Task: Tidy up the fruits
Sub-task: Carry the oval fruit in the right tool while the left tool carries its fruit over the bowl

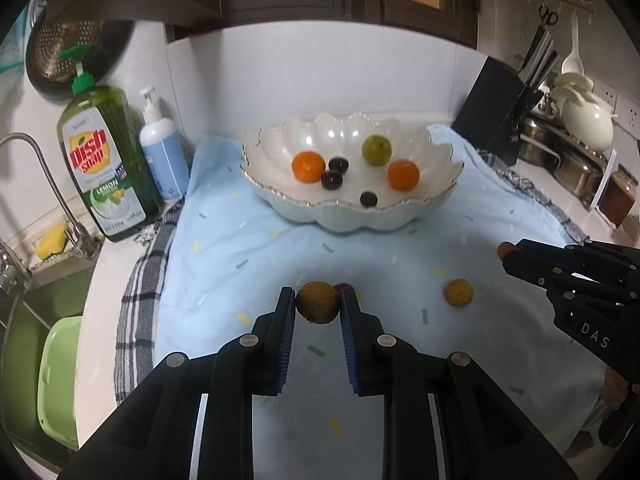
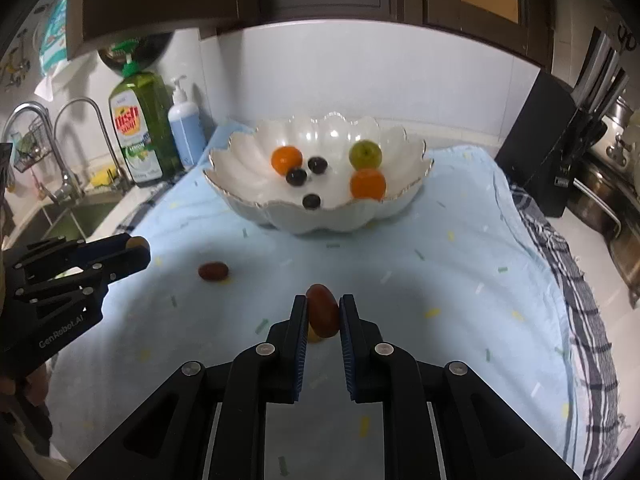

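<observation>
Left tool (image 1: 317,304) clamped on rough brownish-yellow round fruit (image 1: 317,302); right tool (image 2: 323,314) clamped on smooth dark-red oval fruit (image 2: 322,310). Carry level, release low inside scalloped white ceramic bowl (image 1: 256,168), avoiding rim.

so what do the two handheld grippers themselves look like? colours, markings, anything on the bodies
Both match: matte black angular linkage bodies with round silver pivot screws, and two flat parallel fingers faced with ribbed blue pads. The left gripper body reads "GenRobot.AI" in white, seen from the right wrist; the right gripper shows "DAS" from the left wrist. No cables visible. Sleeves can't be made out.
</observation>
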Demonstrator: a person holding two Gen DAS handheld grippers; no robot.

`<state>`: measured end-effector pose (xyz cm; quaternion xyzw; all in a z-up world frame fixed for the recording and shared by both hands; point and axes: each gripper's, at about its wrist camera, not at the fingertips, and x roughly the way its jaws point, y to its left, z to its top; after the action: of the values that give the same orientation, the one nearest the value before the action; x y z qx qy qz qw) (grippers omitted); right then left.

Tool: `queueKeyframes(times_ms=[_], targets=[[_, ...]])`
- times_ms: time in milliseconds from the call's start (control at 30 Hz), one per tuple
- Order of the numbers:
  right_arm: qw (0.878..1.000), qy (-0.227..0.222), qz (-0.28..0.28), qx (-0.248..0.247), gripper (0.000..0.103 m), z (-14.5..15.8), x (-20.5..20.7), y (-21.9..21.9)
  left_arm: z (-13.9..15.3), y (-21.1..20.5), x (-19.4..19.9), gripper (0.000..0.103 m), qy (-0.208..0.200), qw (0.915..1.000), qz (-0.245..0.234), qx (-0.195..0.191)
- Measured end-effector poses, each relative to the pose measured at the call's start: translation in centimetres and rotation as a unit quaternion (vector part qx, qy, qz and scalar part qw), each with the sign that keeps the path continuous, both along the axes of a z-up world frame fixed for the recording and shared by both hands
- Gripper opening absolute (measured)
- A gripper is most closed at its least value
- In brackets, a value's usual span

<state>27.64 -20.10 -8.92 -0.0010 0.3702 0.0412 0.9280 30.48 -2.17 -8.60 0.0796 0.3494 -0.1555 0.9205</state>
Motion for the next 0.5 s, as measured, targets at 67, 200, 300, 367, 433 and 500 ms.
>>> queueKeyframes(times_ms=[67, 200, 300, 367, 433, 500], targets=[[1.0, -0.009, 0.001, 0.001, 0.017, 0.6, -0.1, 0.0, 0.5, 0.0, -0.2, 0.023, -0.006, 1.0, 0.001, -0.004], [1.0, -0.028, 0.004, 0.001, 0.017, 1.7, 0.1, -0.2, 1.5, -0.2, -0.3, 0.023, -0.022, 0.9997, 0.002, -0.013], [0.999, -0.045, 0.002, 0.005, 0.017, 2.6, 0.3, -0.6, 2.4, -0.5, -0.4, 0.023, -0.038, 0.9991, 0.002, -0.017], [0.998, -0.057, 0.002, 0.007, 0.017, 3.3, 0.7, -0.8, 3.0, -0.7, -0.4, 0.023, -0.048, 0.9987, 0.0, -0.019], [0.997, -0.07, 0.002, 0.01, 0.017, 4.0, 1.0, -0.9, 3.5, -0.8, -0.2, 0.023, -0.056, 0.9983, 0.0, -0.018], [0.996, -0.084, 0.002, 0.01, 0.017, 4.7, 1.3, -0.9, 4.0, -0.9, 0.0, 0.023, -0.063, 0.9978, 0.0, -0.02]])
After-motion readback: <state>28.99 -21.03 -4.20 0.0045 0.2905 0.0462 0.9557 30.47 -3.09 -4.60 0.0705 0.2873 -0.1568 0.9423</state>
